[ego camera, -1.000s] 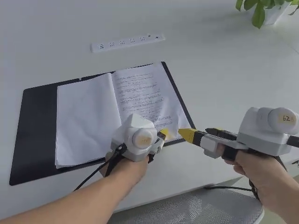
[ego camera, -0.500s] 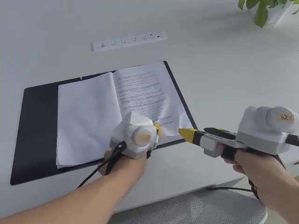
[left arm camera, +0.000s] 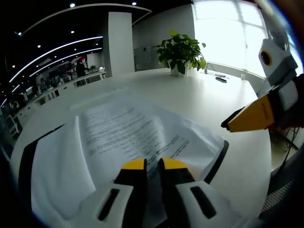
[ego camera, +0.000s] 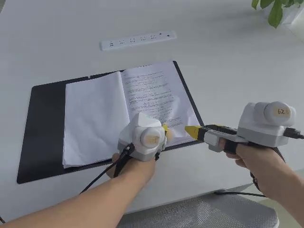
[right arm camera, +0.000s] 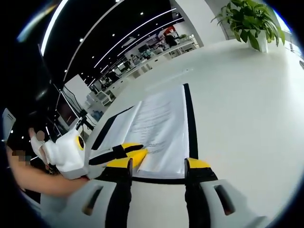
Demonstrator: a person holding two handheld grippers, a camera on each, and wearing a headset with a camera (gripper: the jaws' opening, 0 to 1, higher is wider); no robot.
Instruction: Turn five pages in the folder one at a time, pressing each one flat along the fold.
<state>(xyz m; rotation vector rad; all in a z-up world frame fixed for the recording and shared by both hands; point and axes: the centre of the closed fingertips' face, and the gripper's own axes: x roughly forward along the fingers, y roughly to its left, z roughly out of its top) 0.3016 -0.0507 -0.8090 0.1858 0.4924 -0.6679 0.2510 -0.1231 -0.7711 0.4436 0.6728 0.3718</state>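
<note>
Folder [ego camera: 45, 128] first: found open and flat on the white bench [ego camera: 228, 61], near the front edge, black cover spread wide. Noted a stack of blank-faced sheets [ego camera: 95, 118] on the left half and a printed page [ego camera: 154, 95] on the right half, meeting at the fold. Could not count how many sheets were already turned.

Logged the left claw [ego camera: 165, 129] over the lower right part of the printed page, near its outer corner. Saw in the left gripper view jaws drawn nearly together, with no sheet visible between them. Could not tell whether the tips touched the paper or hung just above it.

Logged the right claw [ego camera: 192, 132] just beyond the folder's right edge, over bare bench, pointed at that same corner. Saw in the right gripper view jaws spread wide and holding nothing.

Also noted a power strip [ego camera: 137, 40] well beyond the folder and a plant [ego camera: 278, 12] at the far right corner, both clear of the work.

Judged the step in hand as the start of one page turn: lining up on the corner, nothing lifted yet, page lying flat.

Judged the next move to call for:
- teasing up a single sheet at that corner, not two
- pinching it lightly
- carrying it leftward over the fold
- running a claw along the fold to press it flat
</note>
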